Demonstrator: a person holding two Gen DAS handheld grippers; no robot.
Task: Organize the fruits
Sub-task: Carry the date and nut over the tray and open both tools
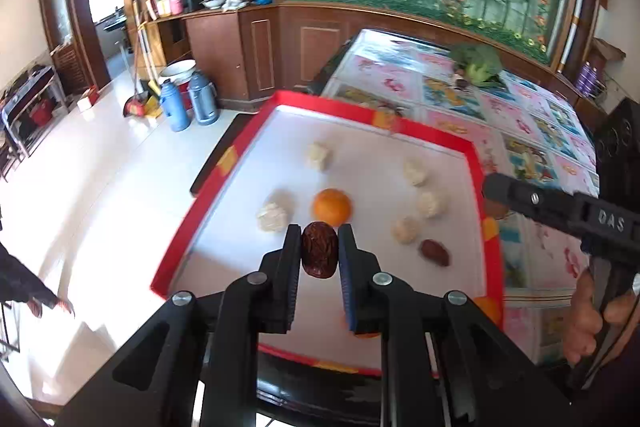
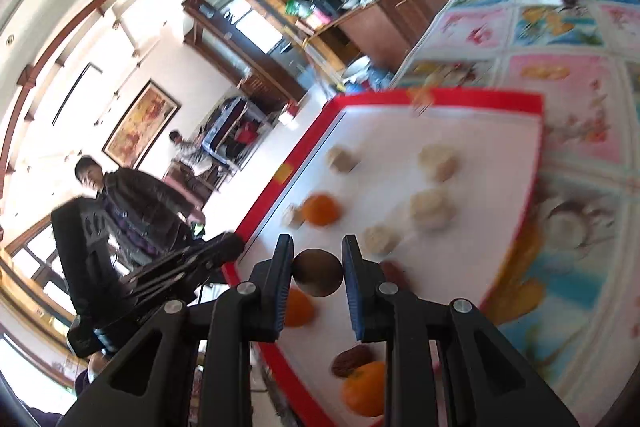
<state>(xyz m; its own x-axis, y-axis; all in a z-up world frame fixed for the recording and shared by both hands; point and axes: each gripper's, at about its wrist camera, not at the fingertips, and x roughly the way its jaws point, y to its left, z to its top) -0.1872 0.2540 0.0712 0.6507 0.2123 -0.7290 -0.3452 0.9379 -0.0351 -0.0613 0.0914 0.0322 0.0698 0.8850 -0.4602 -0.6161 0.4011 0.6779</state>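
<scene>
My left gripper [image 1: 319, 231] is shut on a wrinkled dark red date [image 1: 319, 250], held over the near part of a red-rimmed white tray [image 1: 436, 139]. On the tray lie an orange [image 1: 332, 207], a second date [image 1: 435, 252] and several whitish lumps [image 1: 272, 215]. My right gripper [image 2: 317, 241] is shut on a round brown fruit [image 2: 318, 273] above the same tray [image 2: 440, 97]. Under it I see oranges [image 2: 320, 209] [image 2: 366, 389], a date [image 2: 352, 361] and pale lumps [image 2: 432, 207]. The right gripper [image 1: 490, 193] also reaches in over the tray's right rim.
The tray rests on a table with a flowery cloth [image 1: 532, 131]; a green vegetable [image 1: 478, 63] lies at its far end. Two thermos flasks [image 1: 188, 103] stand on the floor at left. A person in a dark jacket [image 2: 120, 211] stands beyond the tray's left side.
</scene>
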